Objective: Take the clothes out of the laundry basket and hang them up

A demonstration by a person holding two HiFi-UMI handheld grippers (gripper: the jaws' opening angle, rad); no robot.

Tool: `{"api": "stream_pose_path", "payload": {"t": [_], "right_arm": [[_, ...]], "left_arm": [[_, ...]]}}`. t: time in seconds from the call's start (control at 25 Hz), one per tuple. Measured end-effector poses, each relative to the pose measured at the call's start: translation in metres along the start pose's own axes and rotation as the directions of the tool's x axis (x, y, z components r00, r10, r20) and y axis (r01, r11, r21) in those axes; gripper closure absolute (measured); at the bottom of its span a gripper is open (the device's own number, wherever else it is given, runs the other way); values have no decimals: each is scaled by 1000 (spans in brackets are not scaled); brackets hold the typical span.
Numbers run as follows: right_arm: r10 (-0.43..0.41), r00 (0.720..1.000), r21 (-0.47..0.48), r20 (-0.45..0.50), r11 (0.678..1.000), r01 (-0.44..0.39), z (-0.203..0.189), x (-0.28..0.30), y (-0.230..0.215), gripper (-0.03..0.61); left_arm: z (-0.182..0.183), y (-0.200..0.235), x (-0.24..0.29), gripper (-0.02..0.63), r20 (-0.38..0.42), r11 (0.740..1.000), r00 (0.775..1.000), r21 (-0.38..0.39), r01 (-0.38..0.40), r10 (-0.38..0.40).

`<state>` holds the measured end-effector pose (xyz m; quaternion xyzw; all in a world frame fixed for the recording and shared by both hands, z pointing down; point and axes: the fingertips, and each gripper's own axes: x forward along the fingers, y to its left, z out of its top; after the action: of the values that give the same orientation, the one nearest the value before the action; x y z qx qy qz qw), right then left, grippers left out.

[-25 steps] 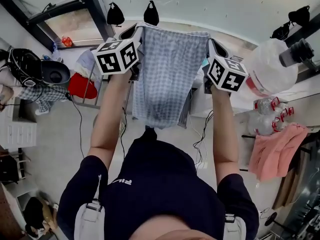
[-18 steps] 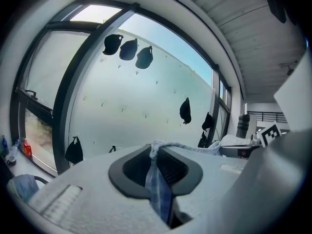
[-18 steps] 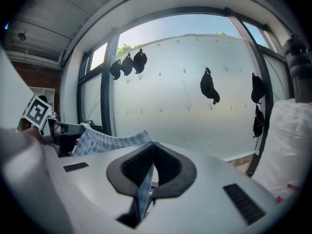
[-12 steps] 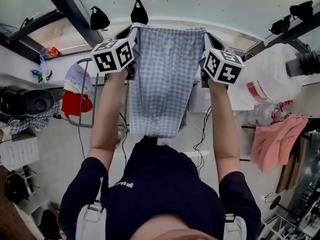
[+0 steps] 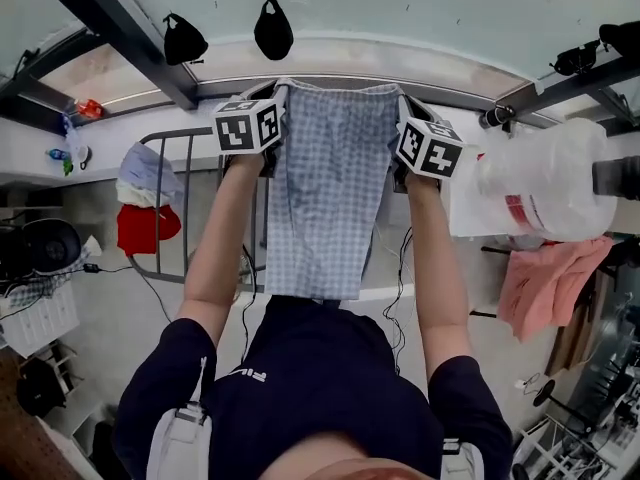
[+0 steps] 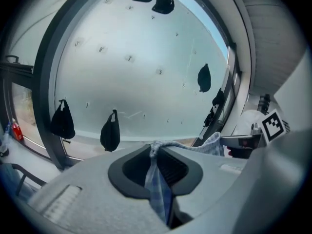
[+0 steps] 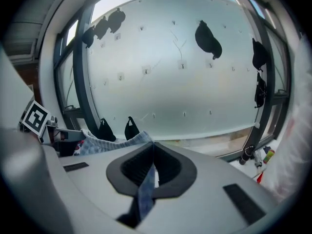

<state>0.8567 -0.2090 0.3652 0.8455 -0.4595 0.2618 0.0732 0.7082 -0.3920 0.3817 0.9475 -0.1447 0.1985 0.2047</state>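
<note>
A person stood with both arms stretched forward, holding a blue-and-white checked garment [image 5: 325,198] spread between two hand-held grippers. The left hand-held gripper [image 5: 278,90] was clamped shut on the garment's upper left corner. The right hand-held gripper [image 5: 403,103] was clamped shut on the upper right corner. The top hem ran taut from one to the other, and the rest of the cloth hung from them toward the person's dark shirt [image 5: 310,388].

In the left gripper view, a bunched fold of the checked fabric [image 6: 158,194] sat pinched between the closed jaws of the left hand-held gripper [image 6: 155,147]. From there the hem trailed off to the right. The right gripper view showed the same: a strip of the cloth [image 7: 145,191] was nipped in the closed jaws of the right hand-held gripper [image 7: 152,152], with the hem leading away to the left.

A metal drying rack [image 5: 190,136] stood beside and below the left hand-held gripper, with a red garment [image 5: 140,226] and a pale lilac one [image 5: 145,166] draped over it. A white plastic bag [image 5: 540,193] lay just to the outer side of the right hand-held gripper, with a pink cloth [image 5: 550,283] below it. Two black bags [image 5: 272,28] hung on the pale wall beyond both hand-held grippers.
</note>
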Motion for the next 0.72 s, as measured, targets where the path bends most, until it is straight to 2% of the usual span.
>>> {"api": "stream_pose_path", "payload": {"t": [0.24,0.28,0.32,0.36,0.4,0.48,0.72], "right_arm": [[-11,990,62,-138,998,20,-65,48,-16,569],[-16,987,74,-157,997,28,-75,54,-19,567],[-18,984,83,-176,996,33,-84,59,-20,548],[-17,981,87,-194,996,35,-92,63,-21,488],[-13,977,88,-214,996,32,-99,65,-21,428],[4,969,92,-246,996,19,-109,66,-19,351],[33,971,96,-235,995,-11,-112,55,-13,330]], "left_arm": [[-65,25,38,565,-171,999,984,-18,-42,38],[-77,30,41,518,-200,998,978,-19,-56,51],[-88,33,42,456,-227,998,972,-24,-64,57],[-99,34,43,418,-249,997,967,-34,-67,57],[-109,35,43,407,-265,997,963,-47,-65,51],[-123,34,42,405,-280,996,959,-68,-59,38],[-133,35,32,400,-277,993,960,-89,-75,48]]}}
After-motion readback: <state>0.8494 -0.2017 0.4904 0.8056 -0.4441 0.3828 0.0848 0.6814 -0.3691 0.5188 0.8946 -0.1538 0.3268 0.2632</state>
